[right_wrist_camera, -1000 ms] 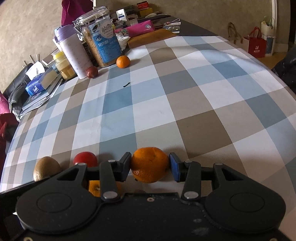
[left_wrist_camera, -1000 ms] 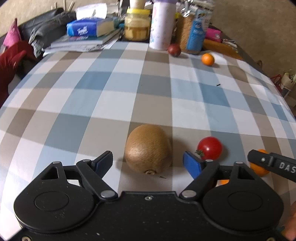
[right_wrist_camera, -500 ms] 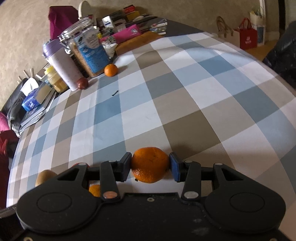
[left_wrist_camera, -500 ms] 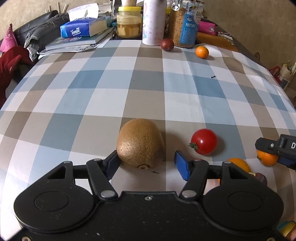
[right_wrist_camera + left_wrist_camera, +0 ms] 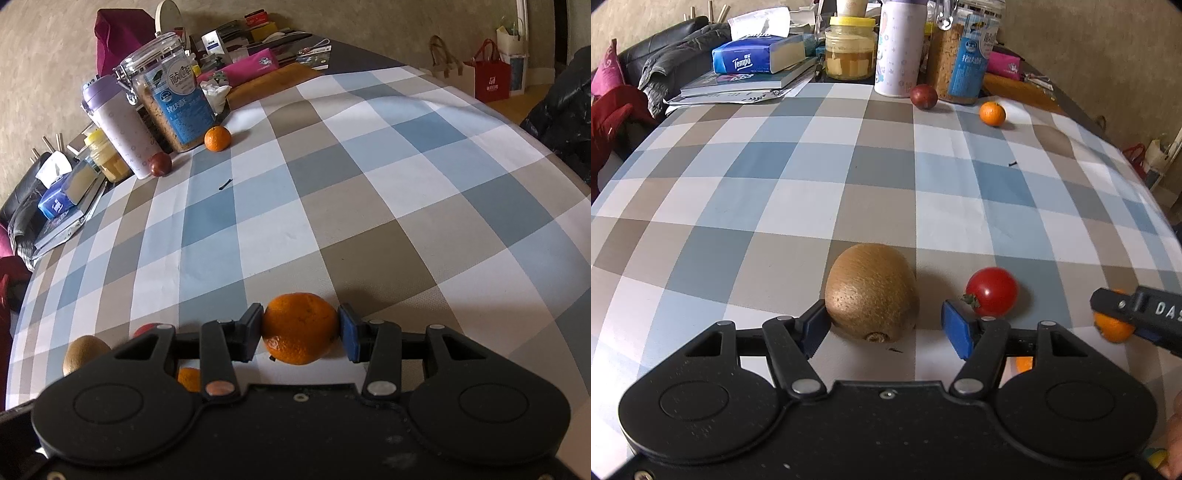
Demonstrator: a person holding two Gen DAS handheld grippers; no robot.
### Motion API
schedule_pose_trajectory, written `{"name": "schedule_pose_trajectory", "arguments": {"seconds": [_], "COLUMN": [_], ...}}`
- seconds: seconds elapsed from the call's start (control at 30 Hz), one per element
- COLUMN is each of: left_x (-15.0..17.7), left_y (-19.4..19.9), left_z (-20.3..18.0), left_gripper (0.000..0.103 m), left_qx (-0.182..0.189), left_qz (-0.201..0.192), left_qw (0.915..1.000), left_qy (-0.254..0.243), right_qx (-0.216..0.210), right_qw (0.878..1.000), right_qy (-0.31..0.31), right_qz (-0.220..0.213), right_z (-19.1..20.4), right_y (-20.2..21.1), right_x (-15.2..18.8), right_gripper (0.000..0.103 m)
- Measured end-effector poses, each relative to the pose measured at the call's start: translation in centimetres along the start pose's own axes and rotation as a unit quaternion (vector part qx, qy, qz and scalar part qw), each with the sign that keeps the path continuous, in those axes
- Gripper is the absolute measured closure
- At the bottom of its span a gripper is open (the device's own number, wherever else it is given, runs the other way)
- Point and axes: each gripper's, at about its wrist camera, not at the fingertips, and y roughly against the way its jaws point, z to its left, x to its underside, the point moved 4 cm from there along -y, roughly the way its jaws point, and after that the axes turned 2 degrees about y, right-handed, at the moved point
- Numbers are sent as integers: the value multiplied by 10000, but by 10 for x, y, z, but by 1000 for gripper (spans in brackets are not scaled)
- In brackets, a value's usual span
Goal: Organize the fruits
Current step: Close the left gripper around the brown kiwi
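A brown kiwi [image 5: 871, 291] lies on the checked tablecloth between the fingers of my left gripper [image 5: 885, 326]. Its jaws are opening: the left pad touches the kiwi, the right pad stands clear of it. A red tomato [image 5: 991, 291] sits just beyond the right finger. My right gripper [image 5: 300, 332] is shut on a tangerine [image 5: 299, 326], held low over the cloth. In the right wrist view the kiwi [image 5: 83, 352] and tomato [image 5: 146, 328] peek out at lower left. A second tangerine [image 5: 992, 113] and a dark red fruit [image 5: 923, 96] lie at the far edge.
Along the far side stand a lilac bottle [image 5: 899, 48], a cereal jar [image 5: 964, 59], a yellow-lidded jar [image 5: 851, 48] and a tissue pack on books [image 5: 757, 61]. Another orange fruit [image 5: 188, 378] shows under the right gripper. Clothes and bags lie past the table edges.
The left gripper's jaws came in from wide open until the left pad met the kiwi. The right gripper kept its hold on the tangerine.
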Motion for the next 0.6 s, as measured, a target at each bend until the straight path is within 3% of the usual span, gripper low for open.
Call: {"name": "schedule_pose_trajectory", "arguments": {"seconds": [0.47, 0.6], "left_x": [-4, -5], "left_y": [1, 1], "left_z": [5, 6], "left_gripper": [36, 41], "left_qx": [56, 1], "left_qz": [-68, -105], "left_qw": [9998, 9998], "left_qy": [157, 163], "right_qx": [79, 107], "right_qw": [9999, 9997], "right_qy": [139, 194], "right_qz": [-32, -47], "right_z": [3, 4], "right_y": [1, 0], "right_x": [1, 2], "right_gripper": [58, 58]}}
